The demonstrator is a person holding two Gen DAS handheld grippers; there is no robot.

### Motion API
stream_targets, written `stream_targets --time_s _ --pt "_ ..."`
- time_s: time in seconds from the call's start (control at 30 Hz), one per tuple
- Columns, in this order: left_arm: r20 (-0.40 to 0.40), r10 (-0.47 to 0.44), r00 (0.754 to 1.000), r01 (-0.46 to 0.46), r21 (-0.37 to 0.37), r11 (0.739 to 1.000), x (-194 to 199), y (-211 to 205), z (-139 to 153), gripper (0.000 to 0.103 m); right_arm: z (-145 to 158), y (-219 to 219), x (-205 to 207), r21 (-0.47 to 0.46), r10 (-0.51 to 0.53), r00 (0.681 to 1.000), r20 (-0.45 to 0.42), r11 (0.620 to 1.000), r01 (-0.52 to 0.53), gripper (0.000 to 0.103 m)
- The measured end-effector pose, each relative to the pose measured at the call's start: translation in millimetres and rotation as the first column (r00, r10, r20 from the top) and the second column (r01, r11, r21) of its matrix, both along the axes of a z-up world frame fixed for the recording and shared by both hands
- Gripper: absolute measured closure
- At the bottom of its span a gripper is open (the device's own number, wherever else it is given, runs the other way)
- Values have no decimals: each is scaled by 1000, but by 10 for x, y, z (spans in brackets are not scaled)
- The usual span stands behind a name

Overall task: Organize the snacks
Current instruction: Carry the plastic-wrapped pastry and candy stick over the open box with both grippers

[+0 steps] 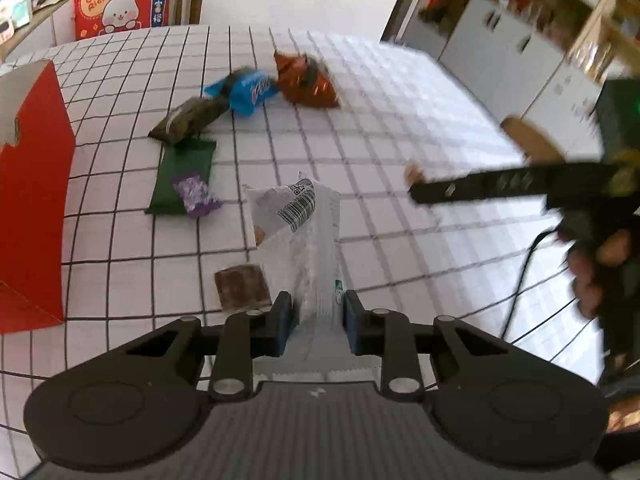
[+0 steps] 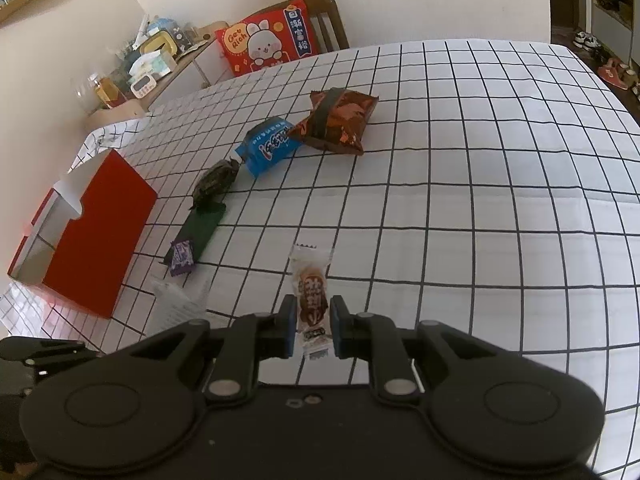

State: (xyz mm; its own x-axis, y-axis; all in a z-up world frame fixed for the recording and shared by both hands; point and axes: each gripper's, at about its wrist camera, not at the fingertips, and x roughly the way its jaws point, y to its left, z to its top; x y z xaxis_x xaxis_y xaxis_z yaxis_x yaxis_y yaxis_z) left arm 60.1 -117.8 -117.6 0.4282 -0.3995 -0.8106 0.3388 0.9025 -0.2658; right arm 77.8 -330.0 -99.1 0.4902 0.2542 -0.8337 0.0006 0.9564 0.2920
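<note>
My left gripper (image 1: 318,320) is shut on a white crinkly packet (image 1: 298,216) with a barcode, which stands up between the blue pads. My right gripper (image 2: 314,320) is shut on a small clear-wrapped brown snack (image 2: 312,300). In the left wrist view the right gripper (image 1: 416,190) shows blurred at the right, with a hand (image 1: 600,256) behind it. An open red box (image 1: 32,200) (image 2: 96,232) stands to the left. In the right wrist view the white packet (image 2: 180,300) shows at the lower left.
On the grid-patterned tablecloth (image 2: 480,200) lie an orange-brown bag (image 2: 336,120), a blue packet (image 2: 268,148), a dark olive packet (image 2: 214,184), a green flat packet (image 2: 202,228), a purple candy (image 2: 182,258) and a brown square (image 1: 240,286). A red cushion (image 2: 268,40) leans on a chair.
</note>
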Motion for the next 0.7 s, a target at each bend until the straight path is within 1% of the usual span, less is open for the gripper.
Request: stream_targets --time_s 0.1,0.27,0.47,0.7 --pt "17 11 1000 -10 -33 999 9 21 113 77 23 0 5 8 -1 1000 3 1000 1 88" --pt "61 34 998 -33 -23 999 36 39 280 77 121 83 19 10 18 1000 6 1000 -18 88" --pt "145 77 986 -79 3 997 79 186 566 77 407 319 72 11 77 996 54 997 -78 88" --pt "191 151 970 -156 12 988 124 568 797 76 732 719 237 15 160 980 120 987 -163 88"
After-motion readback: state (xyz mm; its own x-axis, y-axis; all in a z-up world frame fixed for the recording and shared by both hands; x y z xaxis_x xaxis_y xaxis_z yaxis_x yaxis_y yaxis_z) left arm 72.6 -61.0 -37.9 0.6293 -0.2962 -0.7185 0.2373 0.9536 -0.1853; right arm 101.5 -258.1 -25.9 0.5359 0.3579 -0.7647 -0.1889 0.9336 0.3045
